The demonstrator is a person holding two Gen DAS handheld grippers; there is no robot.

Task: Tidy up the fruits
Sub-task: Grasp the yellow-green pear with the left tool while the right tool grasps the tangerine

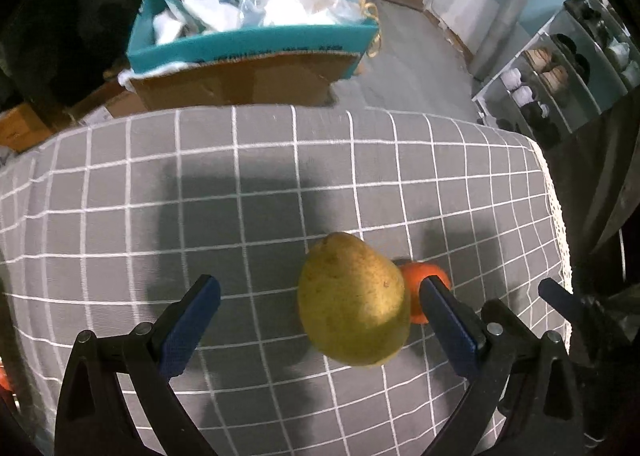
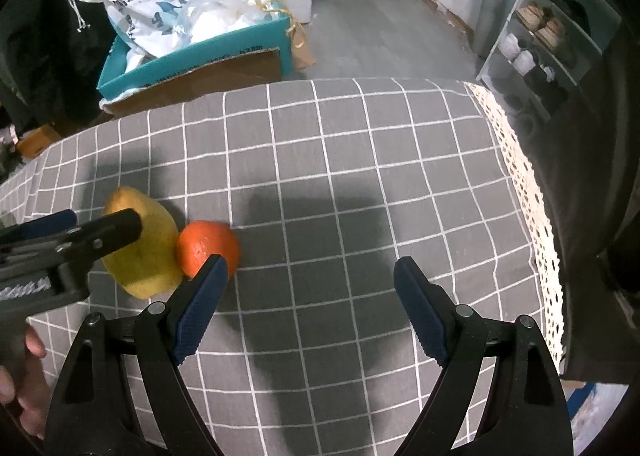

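Grey checked cloth covers the surface (image 2: 360, 176), where a yellow-green pear (image 1: 352, 300) lies touching an orange (image 2: 208, 246). The left gripper (image 1: 320, 308) has its fingers spread wide around the pear, not yet pressing it (one finger sits between the two fruits). The right gripper (image 2: 308, 296) is also open and empty, the orange just outside its left finger. The step in hand looks like grasping the pear; next, closing gently without nudging the orange.

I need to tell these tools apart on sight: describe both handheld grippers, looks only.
The left gripper and the right gripper look alike: matte black plastic arms with triangular cut-outs and round silver pivot pins, each ending in two dark blue fingers with finely textured pads. No cables or sleeves show. The left gripper's black body bears faint white lettering, unreadable.
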